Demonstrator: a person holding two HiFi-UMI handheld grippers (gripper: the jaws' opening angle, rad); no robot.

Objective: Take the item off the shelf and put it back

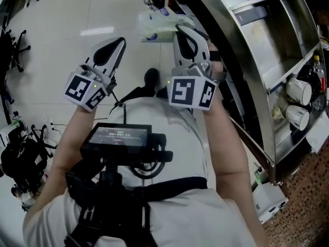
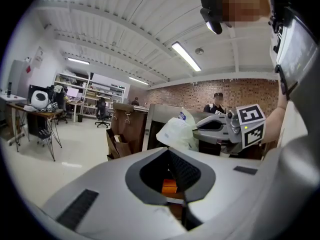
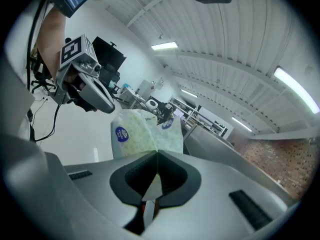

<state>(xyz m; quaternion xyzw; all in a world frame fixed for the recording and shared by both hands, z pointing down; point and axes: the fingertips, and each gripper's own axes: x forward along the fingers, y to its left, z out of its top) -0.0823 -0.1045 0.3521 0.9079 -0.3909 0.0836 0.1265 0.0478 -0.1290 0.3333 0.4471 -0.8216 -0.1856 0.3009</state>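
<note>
Pinching the tissue pack (image 3: 142,131) by a thin flap of its wrapper with the right gripper (image 3: 157,154). Fingers clenched flat on the film, letting the bulk hang free past the tips. Probably grabbing the flap because of the squashy body, with no firm sides to clamp.

Holding it off the shelf (image 1: 267,55), up in the air over the floor (image 1: 61,14), near the shelf's front edge, touching nothing else.

Keeping the left gripper (image 2: 168,149) just beside, fingers closed together on nothing. Looks parked out of the way, not supporting the load.

From the head view, holding both grippers side by side ahead of the chest, right one nearer the shelf. Leaving the cups (image 1: 298,99) alone on a lower shelf level, well apart from the pack.

Judged stage: carrying, put-back not yet done. Next, aiming for an open shelf level and going in slow, given a floppy load on a thin grip. Could slip out or snag on the front edge.
</note>
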